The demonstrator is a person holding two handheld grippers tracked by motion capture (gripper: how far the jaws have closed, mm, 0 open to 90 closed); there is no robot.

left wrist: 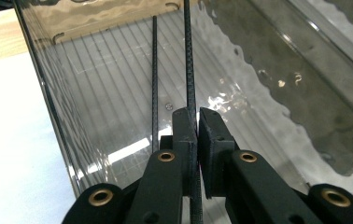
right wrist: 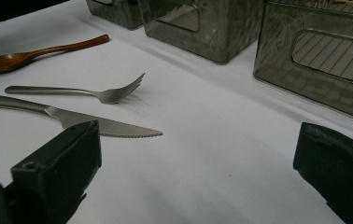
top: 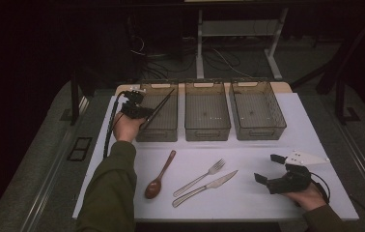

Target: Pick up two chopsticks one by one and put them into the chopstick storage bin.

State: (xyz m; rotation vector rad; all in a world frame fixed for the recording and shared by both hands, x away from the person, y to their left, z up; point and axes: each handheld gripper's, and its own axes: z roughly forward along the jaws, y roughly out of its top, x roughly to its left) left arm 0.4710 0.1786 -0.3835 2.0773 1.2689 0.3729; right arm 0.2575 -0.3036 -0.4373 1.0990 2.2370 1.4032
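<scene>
My left gripper [top: 143, 116] [left wrist: 197, 115] is shut on a thin black chopstick [top: 164, 101] [left wrist: 189, 65], which slants up and away over the left clear bin [top: 157, 134] [left wrist: 114, 88]. A second thin black stick [left wrist: 154, 79] shows just left of it inside that bin. My right gripper [top: 269, 168] [right wrist: 195, 158] rests low at the table's front right, jaws wide open with nothing between them. On the white mat lie a wooden spoon [top: 158, 177] [right wrist: 30, 54], a metal fork [top: 201, 177] [right wrist: 83, 92] and a metal knife [top: 204, 188] [right wrist: 97, 126].
Three clear bins stand in a row at the back of the white mat [top: 248, 205]; the middle bin [top: 207, 131] and right bin [top: 259, 131] hold nothing I can see. The cutlery lies left of my right gripper. Dark floor and cables lie beyond the table.
</scene>
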